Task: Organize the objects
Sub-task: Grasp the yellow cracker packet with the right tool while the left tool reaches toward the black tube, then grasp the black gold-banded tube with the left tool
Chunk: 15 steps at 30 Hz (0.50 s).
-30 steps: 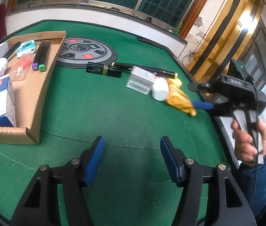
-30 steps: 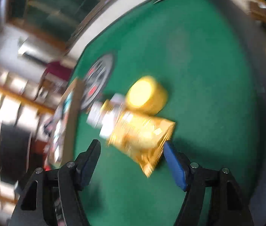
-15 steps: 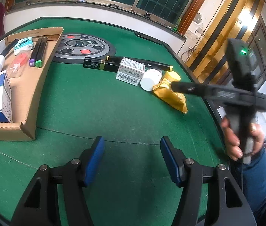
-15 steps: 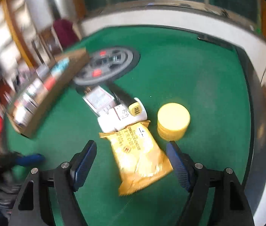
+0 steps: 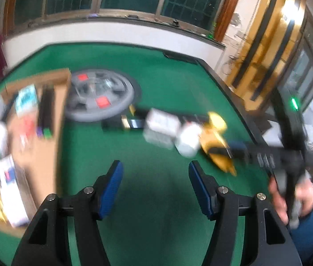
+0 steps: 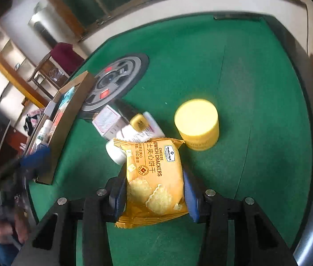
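Observation:
A yellow cheese cracker packet [image 6: 154, 177] lies on the green table between the pads of my right gripper [image 6: 153, 187]. Its jaws are closing and both blue pads touch the packet's sides. The left wrist view is blurred; it shows the same packet [image 5: 216, 146] under the right gripper [image 5: 234, 149], which a hand holds. My left gripper [image 5: 155, 177] hangs open over bare green felt with nothing between its fingers. A white bottle [image 6: 116, 153], a white box [image 6: 109, 123] and a yellow-capped marker [image 6: 138, 120] lie just beyond the packet.
A yellow round jar [image 6: 197, 124] stands to the right of the packet. A cardboard tray [image 5: 45, 146] with several items sits at the left, beside a grey round disc [image 5: 103, 97]. A black box [image 5: 121, 124] lies near the disc. The table's dark rim [image 6: 312, 133] runs along the right.
My right gripper has come down around the cracker packet and its jaws have narrowed onto it. The left gripper has pulled back and risen, still open, so the objects look nearer the middle of its view.

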Each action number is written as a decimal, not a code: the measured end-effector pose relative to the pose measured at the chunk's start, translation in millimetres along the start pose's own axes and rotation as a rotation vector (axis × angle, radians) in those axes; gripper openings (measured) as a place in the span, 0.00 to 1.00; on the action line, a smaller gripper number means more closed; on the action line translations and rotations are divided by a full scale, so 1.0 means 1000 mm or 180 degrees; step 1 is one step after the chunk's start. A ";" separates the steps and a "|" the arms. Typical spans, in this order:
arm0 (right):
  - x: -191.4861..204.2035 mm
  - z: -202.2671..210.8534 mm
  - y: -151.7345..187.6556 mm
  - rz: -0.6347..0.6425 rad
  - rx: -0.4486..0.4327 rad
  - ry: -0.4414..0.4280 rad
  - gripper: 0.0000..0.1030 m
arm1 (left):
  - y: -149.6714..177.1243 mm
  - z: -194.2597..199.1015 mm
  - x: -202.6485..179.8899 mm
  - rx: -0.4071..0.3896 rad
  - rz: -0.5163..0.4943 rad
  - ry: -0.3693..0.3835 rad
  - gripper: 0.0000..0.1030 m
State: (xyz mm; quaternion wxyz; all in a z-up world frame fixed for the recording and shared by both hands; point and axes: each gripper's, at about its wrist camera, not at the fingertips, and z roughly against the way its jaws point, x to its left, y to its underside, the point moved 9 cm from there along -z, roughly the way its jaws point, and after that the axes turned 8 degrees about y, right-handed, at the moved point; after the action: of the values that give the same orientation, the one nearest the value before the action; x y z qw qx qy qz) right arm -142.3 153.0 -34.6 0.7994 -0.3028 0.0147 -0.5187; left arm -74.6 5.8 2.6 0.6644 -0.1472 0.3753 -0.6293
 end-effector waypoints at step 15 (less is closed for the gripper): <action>0.000 -0.006 -0.006 -0.0057 -0.0069 -0.0059 0.47 | -0.054 -0.095 0.034 0.0382 0.0445 0.0397 0.38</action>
State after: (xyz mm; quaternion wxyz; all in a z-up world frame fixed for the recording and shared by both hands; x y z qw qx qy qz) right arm -149.5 148.6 -36.6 0.7915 -0.3163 0.0103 -0.5228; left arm -180.9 -8.7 -35.7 0.6897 -0.0411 0.3869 -0.6107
